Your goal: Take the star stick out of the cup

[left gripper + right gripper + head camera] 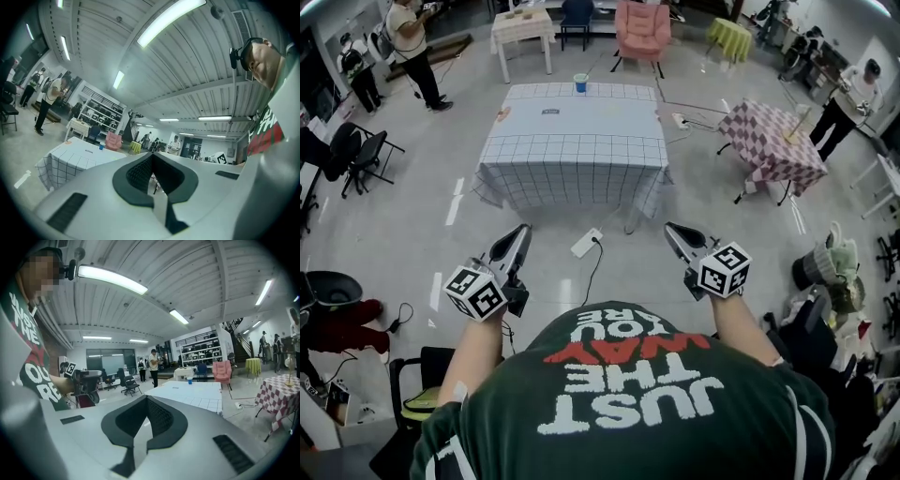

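A blue cup [580, 82] stands at the far edge of a table with a white gridded cloth [574, 150], well ahead of me. No star stick can be made out in it at this distance. My left gripper [517, 236] and right gripper [675, 232] hang side by side over the floor, short of the table's near edge, both shut with nothing between the jaws. The left gripper view has its shut jaws [151, 159] low, with the cup [101, 146] tiny on the table [79, 161]. In the right gripper view the shut jaws [147, 401] point toward the table [192, 392] and cup [189, 380].
A white power strip [586, 243] and its cable lie on the floor between me and the table. To the right stands a pink checked table [769, 141]. A pink armchair [642, 28] and small white table [522, 26] sit behind. Black chairs [361, 155] and people stand at the sides.
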Demonstrator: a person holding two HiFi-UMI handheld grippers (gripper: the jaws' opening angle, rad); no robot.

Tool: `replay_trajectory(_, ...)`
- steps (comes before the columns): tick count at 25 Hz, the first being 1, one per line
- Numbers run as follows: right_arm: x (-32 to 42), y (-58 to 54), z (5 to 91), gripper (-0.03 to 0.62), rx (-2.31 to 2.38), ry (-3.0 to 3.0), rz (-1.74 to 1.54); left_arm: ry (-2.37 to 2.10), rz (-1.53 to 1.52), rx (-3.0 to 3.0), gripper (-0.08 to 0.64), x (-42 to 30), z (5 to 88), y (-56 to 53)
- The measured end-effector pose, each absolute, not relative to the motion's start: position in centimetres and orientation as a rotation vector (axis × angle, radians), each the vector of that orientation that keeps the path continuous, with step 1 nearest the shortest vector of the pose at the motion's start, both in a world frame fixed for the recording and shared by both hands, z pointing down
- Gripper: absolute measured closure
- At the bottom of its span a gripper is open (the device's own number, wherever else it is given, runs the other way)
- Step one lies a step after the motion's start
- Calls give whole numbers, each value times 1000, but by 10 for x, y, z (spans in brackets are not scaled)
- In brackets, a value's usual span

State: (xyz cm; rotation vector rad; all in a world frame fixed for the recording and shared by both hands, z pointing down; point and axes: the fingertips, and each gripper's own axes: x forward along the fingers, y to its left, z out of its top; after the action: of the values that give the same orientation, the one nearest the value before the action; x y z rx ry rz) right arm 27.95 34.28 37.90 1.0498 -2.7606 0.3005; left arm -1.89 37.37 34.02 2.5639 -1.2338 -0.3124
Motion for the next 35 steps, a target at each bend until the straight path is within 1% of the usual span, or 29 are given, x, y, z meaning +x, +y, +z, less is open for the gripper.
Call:
replay_trajectory(4, 303, 332, 385, 561, 1048, -2757, 314, -1237, -301, 2549, 560, 2, 344, 367)
replay_trajectory(9, 307, 306, 396, 561, 1056, -2756, 345, -1251, -276, 2524, 560, -1, 353, 347)
replay_trajectory(12, 298, 279, 407, 561, 1040, -2740, 352, -1243, -288, 2519, 560, -10, 363, 319)
replay_trajectory(17, 256, 210, 426, 561, 1044, -2705, 347, -1200, -294, 2506, 560, -50, 387, 244)
replay_trajectory(21, 205, 120, 428, 561, 1101, -2681, 364, -1129, -292, 2520, 560, -97, 397, 147)
replay_trajectory(25, 141, 29, 413, 561, 1129, -2698, 374, -1048, -259, 2550, 560, -144, 387, 47)
replay_trajectory(28, 108, -35, 399, 561, 1169, -2707, 365, -1010, -261, 2576, 560, -175, 375, -23)
replay_trajectory(32, 78, -94, 392, 561, 1181, -2688, 366, -970, -270, 2581, 560, -201, 365, -95)
replay_trajectory(35, 73, -126, 395, 561, 1219, -2671, 387, -922, -259, 2595, 560, -206, 370, -131)
